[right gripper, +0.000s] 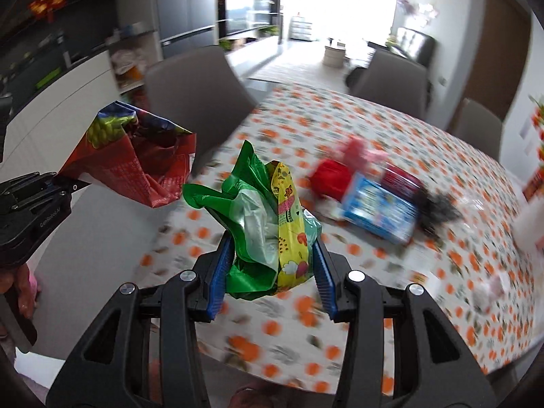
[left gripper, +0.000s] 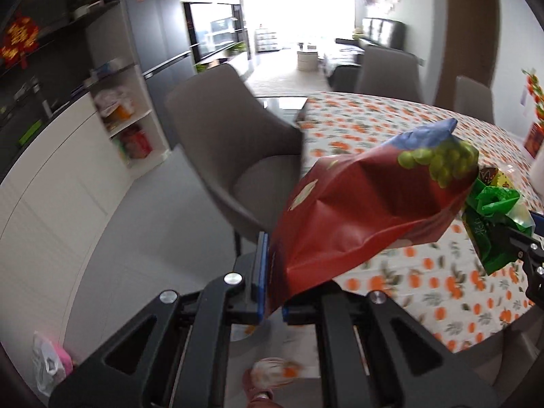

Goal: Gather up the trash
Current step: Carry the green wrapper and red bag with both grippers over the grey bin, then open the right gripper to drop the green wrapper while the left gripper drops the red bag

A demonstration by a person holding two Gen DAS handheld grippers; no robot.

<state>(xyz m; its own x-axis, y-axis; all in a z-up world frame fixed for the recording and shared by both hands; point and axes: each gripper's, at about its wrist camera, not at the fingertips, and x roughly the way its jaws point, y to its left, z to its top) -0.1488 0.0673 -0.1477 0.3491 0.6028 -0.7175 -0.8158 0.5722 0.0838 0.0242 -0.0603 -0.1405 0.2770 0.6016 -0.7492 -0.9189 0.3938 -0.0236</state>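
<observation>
My left gripper (left gripper: 272, 268) is shut on the bottom edge of a red snack bag (left gripper: 367, 210) printed with green grapes; the bag hangs open-mouthed over the table's edge. The same red snack bag (right gripper: 136, 166) and left gripper (right gripper: 59, 183) show at the left of the right wrist view. My right gripper (right gripper: 272, 261) is shut on a bundle of crumpled green plastic bag and yellow wrapper (right gripper: 265, 217). That green bundle (left gripper: 493, 224) and the right gripper's fingers (left gripper: 523, 238) appear at the right edge of the left wrist view.
The table wears an orange-patterned cloth (right gripper: 374, 272). On it lie a red packet (right gripper: 331, 176), a blue box (right gripper: 380, 210) and a dark item (right gripper: 438, 207), all blurred. Grey chairs (left gripper: 234, 149) ring the table. A white bag (left gripper: 47, 363) lies on the floor at lower left.
</observation>
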